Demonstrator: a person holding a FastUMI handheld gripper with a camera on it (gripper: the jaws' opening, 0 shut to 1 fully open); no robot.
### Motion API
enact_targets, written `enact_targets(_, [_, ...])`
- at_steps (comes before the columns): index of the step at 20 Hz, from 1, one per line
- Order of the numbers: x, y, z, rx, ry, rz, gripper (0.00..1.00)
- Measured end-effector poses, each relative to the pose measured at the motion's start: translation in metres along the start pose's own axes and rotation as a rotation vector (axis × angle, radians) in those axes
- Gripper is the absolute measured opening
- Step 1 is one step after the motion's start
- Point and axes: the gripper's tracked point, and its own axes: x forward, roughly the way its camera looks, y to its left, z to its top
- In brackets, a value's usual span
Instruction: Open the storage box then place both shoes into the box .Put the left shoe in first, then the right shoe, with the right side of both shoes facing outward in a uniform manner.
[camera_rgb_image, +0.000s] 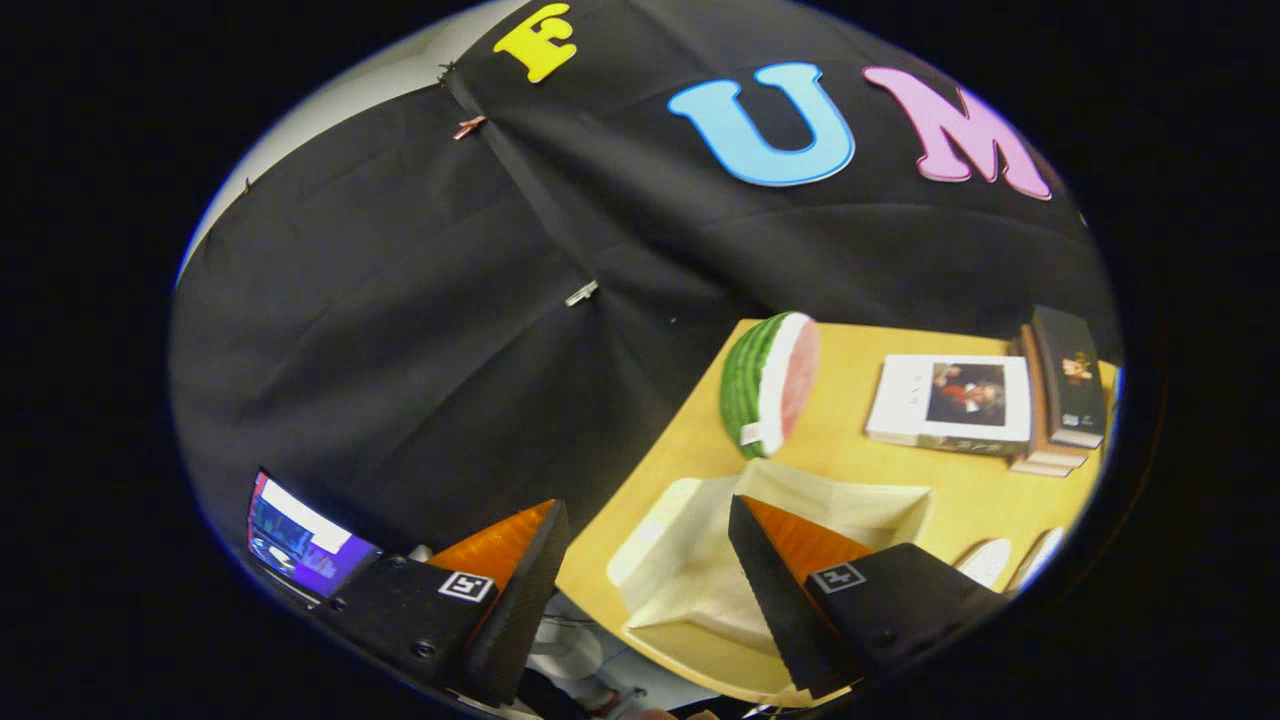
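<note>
— Fingers (520, 590) spread wide, empty. Where's the box?

— Box (690, 560) lies just ahead on the table (850, 460), between my fingers, nearer the right one, its length running ahead-right toward the shoes (1005, 560).

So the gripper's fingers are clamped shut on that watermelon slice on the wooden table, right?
Not quite. The gripper view shows the gripper with its fingers spread open, holding nothing. The watermelon slice stands untouched on the wooden table, well beyond the fingers, past the storage box.
</note>
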Motion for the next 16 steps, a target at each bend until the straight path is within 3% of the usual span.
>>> enact_targets(4, [-0.049,-0.077,-0.006,-0.031,-0.052,-0.155,0.98])
enact_targets(8, [-0.092,-0.153,-0.035,-0.041,-0.022,-0.303,0.98])
enact_targets(16, [-0.135,-0.267,-0.146,0.026,0.132,-0.504,0.99])
